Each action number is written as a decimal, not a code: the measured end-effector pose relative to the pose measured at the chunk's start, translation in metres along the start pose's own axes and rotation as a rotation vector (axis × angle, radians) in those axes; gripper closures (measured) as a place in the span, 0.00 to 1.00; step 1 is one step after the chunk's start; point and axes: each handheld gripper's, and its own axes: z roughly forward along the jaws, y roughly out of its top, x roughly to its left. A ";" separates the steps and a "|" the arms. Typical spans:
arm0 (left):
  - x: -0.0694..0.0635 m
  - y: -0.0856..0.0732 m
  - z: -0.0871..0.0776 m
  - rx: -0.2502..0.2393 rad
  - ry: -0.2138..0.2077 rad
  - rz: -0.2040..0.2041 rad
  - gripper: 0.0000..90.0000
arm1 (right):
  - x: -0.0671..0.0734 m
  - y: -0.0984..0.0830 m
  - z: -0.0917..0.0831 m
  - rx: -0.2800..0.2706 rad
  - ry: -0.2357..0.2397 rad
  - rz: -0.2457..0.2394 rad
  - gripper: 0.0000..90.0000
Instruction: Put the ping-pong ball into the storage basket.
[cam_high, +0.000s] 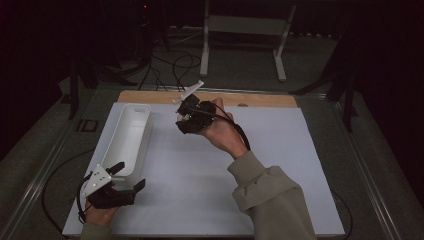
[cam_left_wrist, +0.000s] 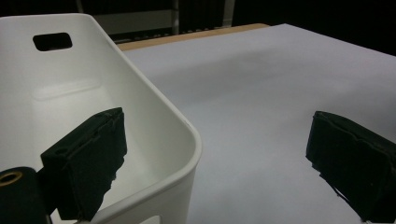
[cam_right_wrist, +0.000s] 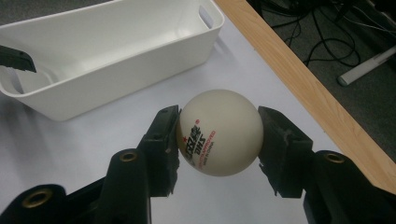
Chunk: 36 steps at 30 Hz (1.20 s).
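A white ping-pong ball (cam_right_wrist: 219, 133) with red and black print sits pinched between the two black jaws of my right gripper (cam_right_wrist: 218, 140). That gripper (cam_high: 181, 119) is held above the far middle of the white mat, to the right of the bin's far end. A long white plastic bin (cam_high: 127, 137) lies along the mat's left side, and it looks empty. My left gripper (cam_high: 131, 175) is open at the bin's near end. It straddles the bin's corner wall (cam_left_wrist: 154, 100), with one jaw inside the bin and the other over the mat.
A white mat (cam_high: 280, 165) covers the table, with a wooden strip (cam_high: 260, 99) along its far edge. Beyond it, black cables (cam_high: 170, 65) and a metal stand's legs (cam_high: 280, 60) are on the floor. A sleeve (cam_high: 270, 195) reaches in from the bottom right.
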 end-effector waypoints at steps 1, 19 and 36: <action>0.000 0.000 0.000 0.000 0.000 0.000 0.06 | 0.000 0.001 0.000 0.004 0.004 -0.016 0.56; 0.000 0.000 0.000 0.000 0.000 -0.001 0.06 | 0.005 0.007 0.007 -0.009 0.009 -0.017 0.56; 0.000 0.000 0.000 0.000 -0.002 -0.004 0.06 | 0.013 0.014 0.016 -0.015 0.017 -0.014 0.56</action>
